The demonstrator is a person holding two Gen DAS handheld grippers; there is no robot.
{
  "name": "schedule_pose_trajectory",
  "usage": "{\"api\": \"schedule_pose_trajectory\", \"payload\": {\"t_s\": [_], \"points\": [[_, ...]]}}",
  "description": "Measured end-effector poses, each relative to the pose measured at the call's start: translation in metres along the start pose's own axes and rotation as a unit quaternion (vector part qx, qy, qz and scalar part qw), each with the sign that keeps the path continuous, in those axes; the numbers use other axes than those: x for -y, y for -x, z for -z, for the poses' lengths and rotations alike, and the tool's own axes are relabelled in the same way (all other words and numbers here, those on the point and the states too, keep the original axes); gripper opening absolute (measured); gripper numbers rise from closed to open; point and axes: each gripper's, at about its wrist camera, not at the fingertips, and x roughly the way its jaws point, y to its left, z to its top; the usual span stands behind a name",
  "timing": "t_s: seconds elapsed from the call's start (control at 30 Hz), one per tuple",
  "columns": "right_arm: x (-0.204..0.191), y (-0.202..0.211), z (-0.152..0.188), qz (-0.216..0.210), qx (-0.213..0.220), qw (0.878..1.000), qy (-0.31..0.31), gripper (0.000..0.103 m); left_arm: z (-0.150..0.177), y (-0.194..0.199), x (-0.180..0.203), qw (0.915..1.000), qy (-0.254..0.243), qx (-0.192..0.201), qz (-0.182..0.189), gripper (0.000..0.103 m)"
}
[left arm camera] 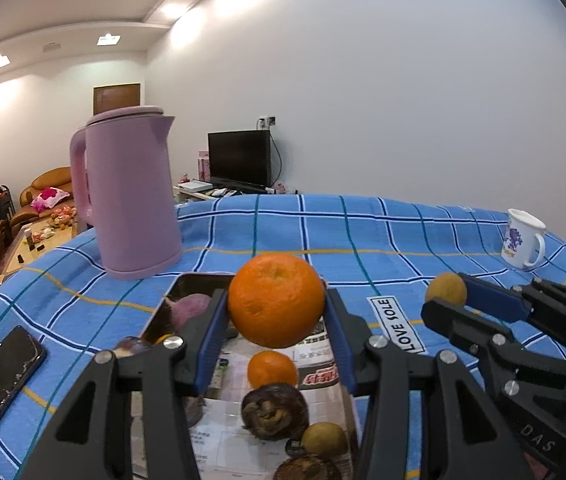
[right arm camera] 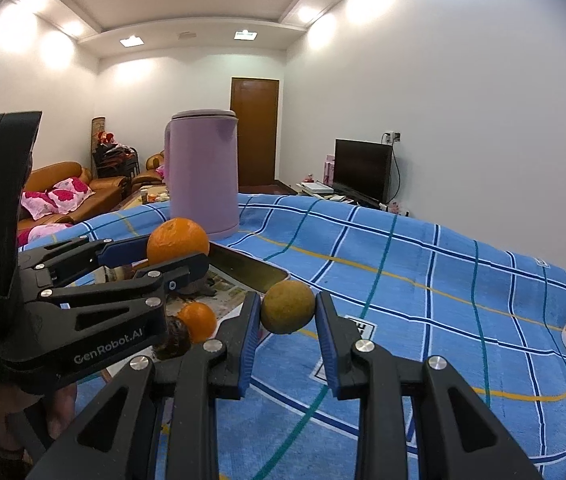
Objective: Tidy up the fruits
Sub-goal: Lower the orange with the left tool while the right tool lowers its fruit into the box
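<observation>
Orange fruit point(left arm camera: 276, 300) is clamped in the left gripper point(left arm camera: 277, 320), held above the metal tray point(left arm camera: 203, 280) that holds a small orange point(left arm camera: 272, 369) and dark fruits point(left arm camera: 275, 410). Right gripper point(right arm camera: 287, 312) is clamped on a small yellow-brown fruit point(right arm camera: 288, 307) above the blue checked cloth point(right arm camera: 423, 300), beside the tray. Purple kettle point(left arm camera: 131, 192) stands behind the tray.

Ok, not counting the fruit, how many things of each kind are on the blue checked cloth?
Purple kettle: 1
White mug: 1
Phone: 1
Metal tray: 1
Total: 4
</observation>
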Motion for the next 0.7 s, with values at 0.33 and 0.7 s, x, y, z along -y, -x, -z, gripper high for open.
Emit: {"api": "schedule_pose_trajectory", "payload": {"t_s": [0.33, 0.7], "points": [[-0.011, -0.003, -0.002, -0.012, 0.000, 1.000, 0.004, 0.030, 0.003, 0.006, -0.015, 0.9999, 0.006, 0.002, -0.013, 0.049], [-0.022, -0.008, -0.004, -0.027, -0.002, 1.000, 0.012, 0.030, 0.006, 0.011, -0.026, 0.9998, 0.006, -0.001, -0.021, 0.049]]}}
